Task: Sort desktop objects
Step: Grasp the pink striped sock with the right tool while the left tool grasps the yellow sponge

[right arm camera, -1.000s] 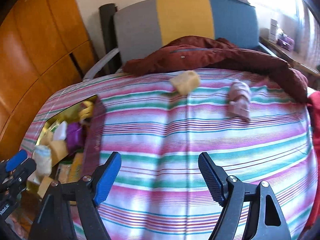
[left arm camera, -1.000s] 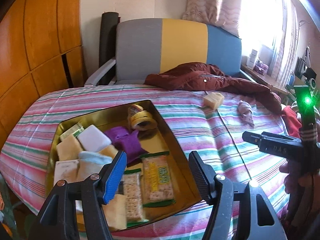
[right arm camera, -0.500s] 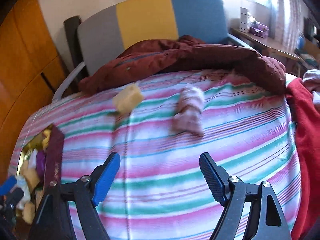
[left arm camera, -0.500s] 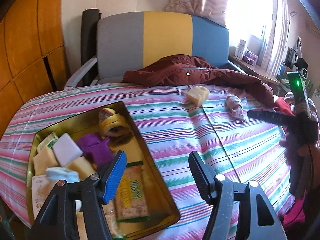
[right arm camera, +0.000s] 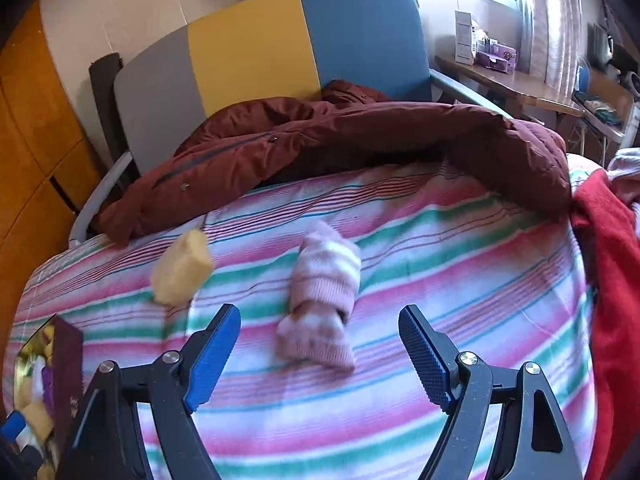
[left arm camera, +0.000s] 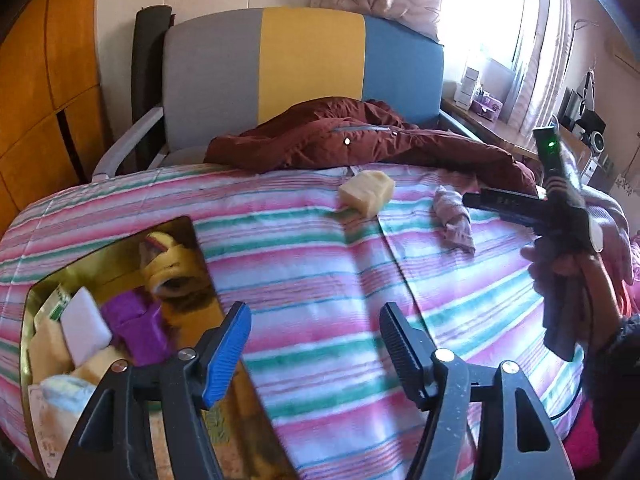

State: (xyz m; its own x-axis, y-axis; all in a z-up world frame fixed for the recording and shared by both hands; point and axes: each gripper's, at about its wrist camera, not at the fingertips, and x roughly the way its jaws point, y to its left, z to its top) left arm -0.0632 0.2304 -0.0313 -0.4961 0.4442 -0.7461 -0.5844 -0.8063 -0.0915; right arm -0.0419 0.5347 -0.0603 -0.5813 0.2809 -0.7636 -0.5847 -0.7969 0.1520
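Note:
A pink striped rolled sock [right arm camera: 324,300] lies on the striped cloth, just ahead of my open, empty right gripper [right arm camera: 320,354]. It also shows in the left wrist view [left arm camera: 454,220]. A yellow sponge block [right arm camera: 182,268] lies to its left, seen too in the left wrist view [left arm camera: 366,192]. A gold tin [left arm camera: 100,248] at the left holds a purple cloth [left arm camera: 134,326], a yellow tape roll [left arm camera: 170,270], a white block and several snack packs. My left gripper [left arm camera: 314,350] is open and empty over the tin's right edge.
A maroon jacket [right arm camera: 340,136] lies across the far edge of the cloth, before a grey, yellow and blue chair [left arm camera: 304,64]. Red fabric [right arm camera: 616,280] lies at the right edge. A wooden cabinet [left arm camera: 44,80] stands at the left, a cluttered desk [right arm camera: 516,80] at the back right.
Both grippers have swung right and forward. The tin slid to the left of the left view. The sock and sponge came much closer in the right view. Both stay open.

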